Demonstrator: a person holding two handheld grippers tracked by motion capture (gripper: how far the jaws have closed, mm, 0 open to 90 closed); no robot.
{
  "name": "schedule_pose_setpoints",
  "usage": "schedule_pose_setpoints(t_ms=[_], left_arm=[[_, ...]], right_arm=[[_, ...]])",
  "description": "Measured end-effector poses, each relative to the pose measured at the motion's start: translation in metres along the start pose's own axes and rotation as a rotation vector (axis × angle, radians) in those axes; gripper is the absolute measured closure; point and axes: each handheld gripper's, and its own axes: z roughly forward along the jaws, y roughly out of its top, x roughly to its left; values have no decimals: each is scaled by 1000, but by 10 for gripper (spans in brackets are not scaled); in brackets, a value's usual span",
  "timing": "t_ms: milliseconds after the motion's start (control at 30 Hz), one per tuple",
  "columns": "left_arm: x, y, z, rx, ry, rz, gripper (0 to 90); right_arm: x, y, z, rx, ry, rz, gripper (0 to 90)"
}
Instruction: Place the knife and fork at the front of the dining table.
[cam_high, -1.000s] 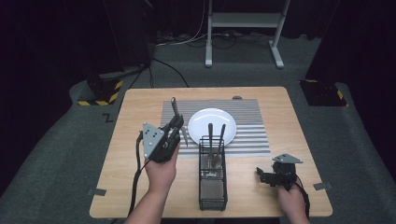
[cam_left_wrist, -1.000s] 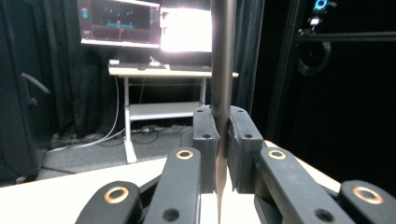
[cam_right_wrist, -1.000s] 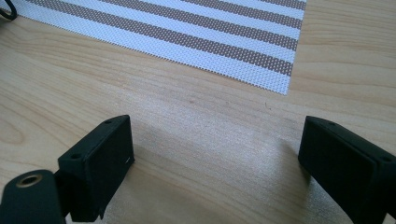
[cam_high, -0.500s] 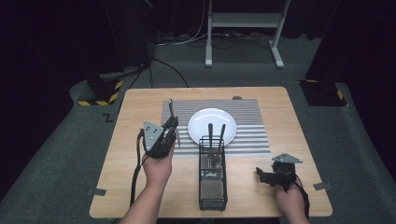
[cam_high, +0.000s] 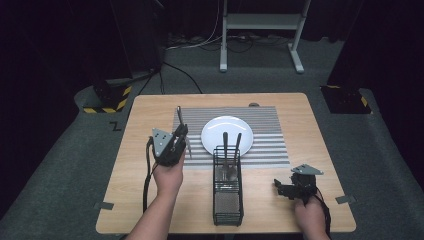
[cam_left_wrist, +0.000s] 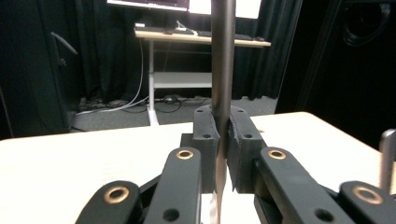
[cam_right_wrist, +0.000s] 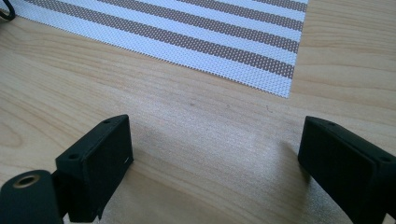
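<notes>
Wire caddy (cam_high: 228, 192) holds two utensils (cam_high: 230, 150); plate (cam_high: 220, 131) bare. Left tool (cam_high: 181, 136) clenched on knife (cam_high: 180, 118); right tool (cam_high: 280, 189) released.

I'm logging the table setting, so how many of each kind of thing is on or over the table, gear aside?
Plate: 1
Striped placemat: 1
Wire caddy: 1
Utensils standing in the caddy: 2
Utensil held in the left hand-held gripper: 1
Total: 6
</notes>
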Motion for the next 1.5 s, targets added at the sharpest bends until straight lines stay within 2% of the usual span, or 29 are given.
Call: schedule_pose_setpoints(t_ms=[267,467,733,967,1267,1500], left_arm=[[6,-19,14,46,33,6,827],[12,-27,18,75,51,3,826],[13,-29,21,110,55,4,826],[11,-29,23,115,60,12,827],[18,-29,54,158,104,-35,827],[17,-31,78,197,135,-39,829]], right_arm=[[1,0,0,0,-4,-1,102],[1,-1,-1,-3,-2,-7,117],[1,-1,-1,-5,2,-6,123],[1,-1,-2,-6,5,-9,124],[1,-1,-2,-6,5,-10,126],[2,-1,-2,-6,11,-11,127]])
